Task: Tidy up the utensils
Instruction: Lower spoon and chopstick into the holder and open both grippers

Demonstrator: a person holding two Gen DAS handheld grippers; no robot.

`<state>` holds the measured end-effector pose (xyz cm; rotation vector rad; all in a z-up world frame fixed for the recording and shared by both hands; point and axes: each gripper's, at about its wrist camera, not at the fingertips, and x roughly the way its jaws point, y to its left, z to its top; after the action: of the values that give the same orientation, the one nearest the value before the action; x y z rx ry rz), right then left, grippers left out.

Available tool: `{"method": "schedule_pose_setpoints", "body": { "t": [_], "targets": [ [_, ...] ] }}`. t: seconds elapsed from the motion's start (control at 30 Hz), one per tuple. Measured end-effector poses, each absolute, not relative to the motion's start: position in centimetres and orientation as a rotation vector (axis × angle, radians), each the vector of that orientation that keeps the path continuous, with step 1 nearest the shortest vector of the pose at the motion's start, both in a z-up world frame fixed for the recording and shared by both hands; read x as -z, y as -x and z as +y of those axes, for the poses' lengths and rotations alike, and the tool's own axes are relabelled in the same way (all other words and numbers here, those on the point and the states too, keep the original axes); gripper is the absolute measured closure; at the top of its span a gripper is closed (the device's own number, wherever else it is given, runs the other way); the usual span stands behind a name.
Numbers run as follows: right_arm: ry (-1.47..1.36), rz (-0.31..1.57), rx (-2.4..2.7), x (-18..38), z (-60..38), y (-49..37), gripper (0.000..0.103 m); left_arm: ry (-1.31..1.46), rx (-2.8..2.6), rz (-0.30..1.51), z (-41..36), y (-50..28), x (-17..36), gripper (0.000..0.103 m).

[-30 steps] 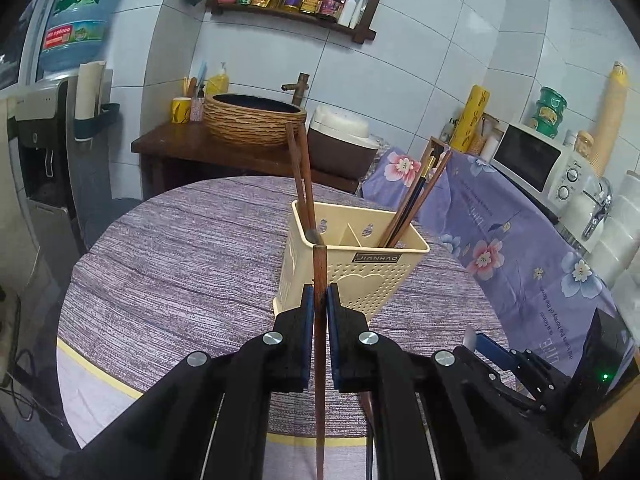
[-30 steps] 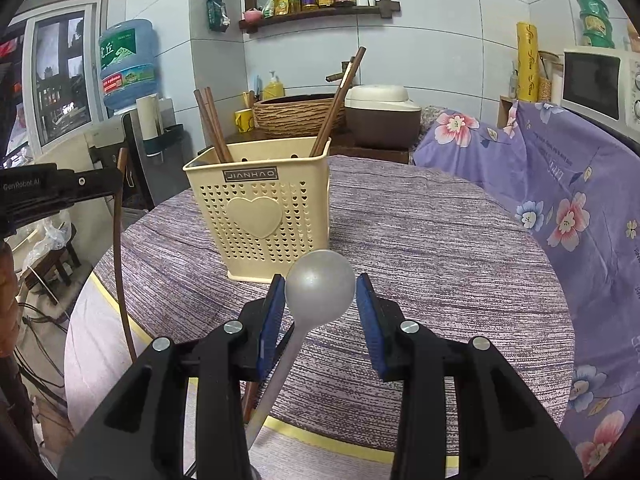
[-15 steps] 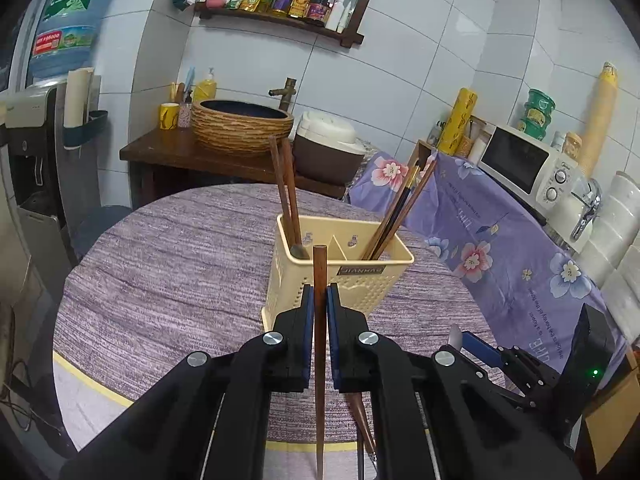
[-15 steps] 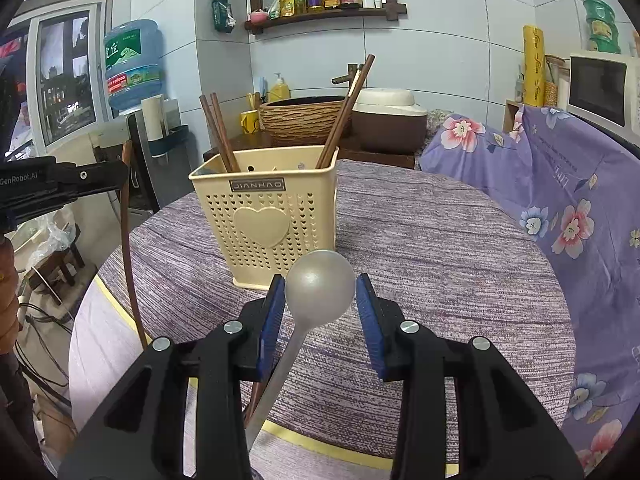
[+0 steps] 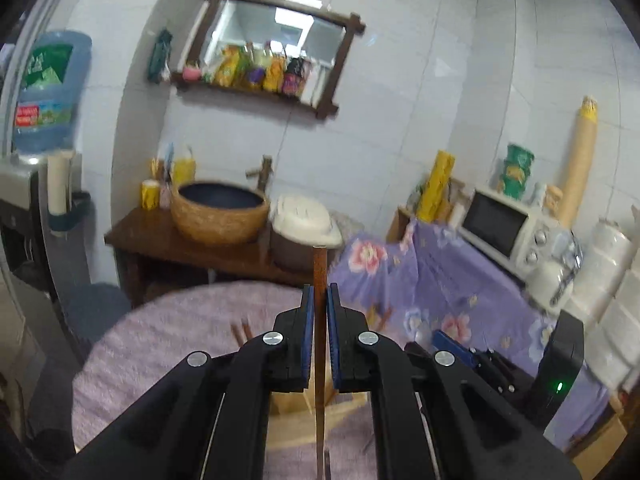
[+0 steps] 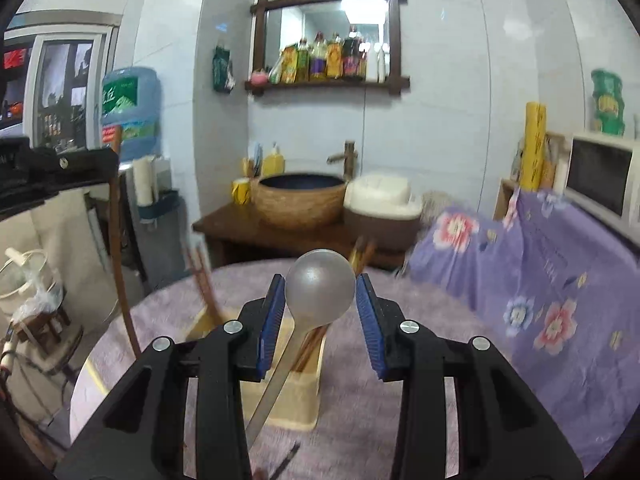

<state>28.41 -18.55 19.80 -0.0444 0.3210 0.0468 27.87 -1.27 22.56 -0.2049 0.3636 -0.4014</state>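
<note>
My left gripper [image 5: 318, 300] is shut on a brown wooden chopstick [image 5: 319, 268], held upright above the table. The cream utensil caddy [image 5: 292, 400] shows only in part, low behind my left fingers [image 5: 306, 320]. My right gripper [image 6: 320, 292] is shut on a metal spoon [image 6: 320, 290], bowl up between the blue pads, handle slanting down left. In the right wrist view the caddy [image 6: 296, 392] sits below the spoon with brown chopsticks [image 6: 204, 280] sticking out. The left gripper and its chopstick [image 6: 118, 260] show at the left edge.
The round table has a purple striped cloth [image 6: 360, 420]. A dark utensil [image 6: 290, 454] lies on it near the front. A purple floral cover [image 6: 540, 280] drapes furniture at the right. A woven basin [image 5: 218, 216], rice cooker [image 5: 306, 226] and microwave [image 5: 504, 232] stand behind.
Both grippers have risen and tilted up, so the caddy has dropped low in both views. The holds on the chopstick and the spoon are unchanged.
</note>
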Motion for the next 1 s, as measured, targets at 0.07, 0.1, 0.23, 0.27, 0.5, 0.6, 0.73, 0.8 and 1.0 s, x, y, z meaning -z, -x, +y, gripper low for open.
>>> {"method": "schedule_pose_setpoints", "body": {
  "t": [0.07, 0.1, 0.23, 0.27, 0.5, 0.6, 0.73, 0.8, 1.0],
  "targets": [
    [0.073, 0.273, -0.004, -21.3, -18.0, -29.8, 0.066, 0.197, 0.348, 0.303, -1.8, -28.7, -24.3, 0.095],
    [0.080, 0.264, 0.004, -21.6, -17.8, -30.4, 0.066, 0.187, 0.317, 0.274, -2.0, -29.1, -24.7, 0.095],
    [0.151, 0.233, 0.051, -20.9, -16.1, -32.4, 0.066, 0.157, 0.236, 0.216, -3.3, -31.0, -24.4, 0.095],
    [0.162, 0.237, 0.054, -20.0, -15.9, -32.7, 0.066, 0.152, 0.221, 0.214, -3.6, -31.5, -23.5, 0.095],
    [0.187, 0.256, 0.078, -14.7, -15.4, -32.1, 0.066, 0.181, 0.217, 0.286, -3.0, -32.1, -17.1, 0.095],
    [0.185, 0.279, 0.075, -12.9, -15.4, -31.5, 0.066, 0.179, 0.231, 0.317, -3.1, -31.8, -15.1, 0.095],
    [0.187, 0.313, 0.063, -11.0, -15.1, -30.9, 0.066, 0.188, 0.244, 0.356, -3.1, -31.7, -13.0, 0.095],
    [0.189, 0.328, 0.053, -10.2, -15.1, -30.6, 0.066, 0.184, 0.253, 0.370, -3.3, -31.6, -12.3, 0.095],
    [0.193, 0.378, 0.025, -8.4, -15.1, -30.4, 0.066, 0.168, 0.284, 0.422, -3.7, -31.7, -10.3, 0.095]
  ]
}}
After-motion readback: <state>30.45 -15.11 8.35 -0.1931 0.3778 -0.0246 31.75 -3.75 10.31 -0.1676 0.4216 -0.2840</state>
